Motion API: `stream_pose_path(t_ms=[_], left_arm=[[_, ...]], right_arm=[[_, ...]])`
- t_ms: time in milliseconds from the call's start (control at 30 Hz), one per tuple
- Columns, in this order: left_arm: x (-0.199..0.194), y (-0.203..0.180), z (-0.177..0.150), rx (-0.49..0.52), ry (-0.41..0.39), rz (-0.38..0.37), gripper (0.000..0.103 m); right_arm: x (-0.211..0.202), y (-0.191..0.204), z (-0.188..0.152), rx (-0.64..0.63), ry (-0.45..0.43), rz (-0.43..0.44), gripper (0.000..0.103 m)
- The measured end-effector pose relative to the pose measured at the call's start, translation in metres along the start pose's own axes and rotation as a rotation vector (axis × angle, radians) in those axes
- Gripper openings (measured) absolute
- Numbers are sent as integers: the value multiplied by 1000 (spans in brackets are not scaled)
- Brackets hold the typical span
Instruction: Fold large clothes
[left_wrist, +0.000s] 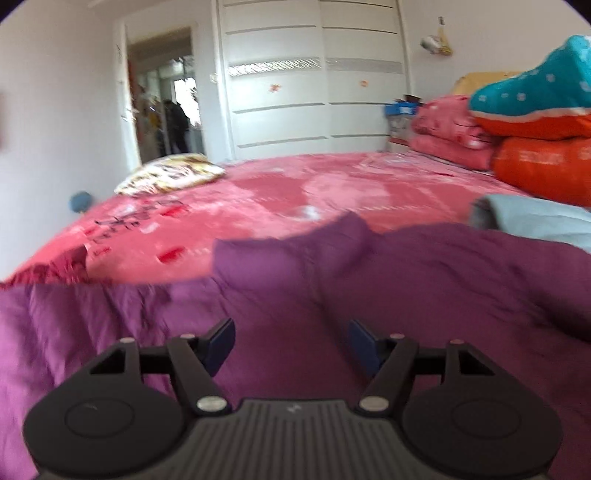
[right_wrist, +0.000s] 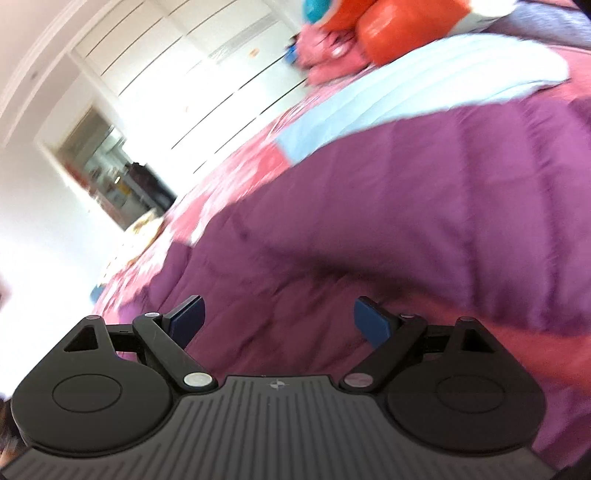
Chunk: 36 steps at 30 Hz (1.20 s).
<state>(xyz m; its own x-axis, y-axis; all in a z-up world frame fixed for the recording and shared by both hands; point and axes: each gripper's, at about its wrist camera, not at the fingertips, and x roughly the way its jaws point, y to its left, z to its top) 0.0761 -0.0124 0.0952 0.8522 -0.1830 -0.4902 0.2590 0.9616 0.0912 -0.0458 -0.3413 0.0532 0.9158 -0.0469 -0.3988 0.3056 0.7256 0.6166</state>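
Purple quilted garment (left_wrist: 369, 280): spread in rumpled folds across near part of pink patterned bedspread (left_wrist: 258, 192), filling foreground of both wrist views.
Left gripper (left_wrist: 291, 345): low over the purple fabric, blue pads (left_wrist: 221, 345) spread apart, nothing between them.
Right gripper (right_wrist: 279, 323): likewise over the garment, view tilted and blurred, fingers parted, gripping nothing.
Light blue cloth (left_wrist: 543, 218): just beyond garment's far edge, touching it.
Stacked bedding, orange bundle (left_wrist: 543, 166) under teal dotted pillow (left_wrist: 532, 88): far right.
Patterned cushion (left_wrist: 170, 177): far left edge of bed.
White wardrobe (left_wrist: 314, 77): behind.
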Motion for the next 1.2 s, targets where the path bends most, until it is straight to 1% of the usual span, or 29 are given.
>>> stream_pose_path(t_ms=[100,233,367,467,533,600,667,767,800,867,967,1067,1200], left_arm=[[-32,-10,-12,16,23,-47,69],[-76,-10,-29,-11,72,-93,69],[-119,-1,-49,-43,99,-99,76],[-143,10,-64,-94,117,-96,76],[-154,14,-72,-100,118,-87,76],[-160,16,-75,-92,120,-87,76],[-164,18,-75,-81,98,-82,76],[-166,17,-73,-54,69,-99,76],[-167,18,-75,-51,61,-109,77],[-163,20,-77,-56,52,-128,78],[-158,25,-84,-75,48,-139,78],[-147,35,-89,-106,55,-156,78],[-132,48,-91,-137,46,-169,78]], right_arm=[[-11,-15,8,42,-48,-56,103],[-28,-36,13,128,-107,-96,103],[-47,-53,17,214,-157,-107,103],[-51,-54,9,291,-192,-136,103],[-64,-65,3,357,-212,-157,103],[-89,-79,-3,412,-242,-206,103],[-108,-82,-14,466,-267,-267,103],[-134,-102,-32,610,-303,-328,103],[-140,-111,-38,659,-312,-328,103],[-146,-122,-45,729,-342,-259,103],[-148,-123,-47,713,-354,-258,103],[-151,-126,-47,711,-394,-262,103],[-151,-145,-37,717,-448,-264,103]])
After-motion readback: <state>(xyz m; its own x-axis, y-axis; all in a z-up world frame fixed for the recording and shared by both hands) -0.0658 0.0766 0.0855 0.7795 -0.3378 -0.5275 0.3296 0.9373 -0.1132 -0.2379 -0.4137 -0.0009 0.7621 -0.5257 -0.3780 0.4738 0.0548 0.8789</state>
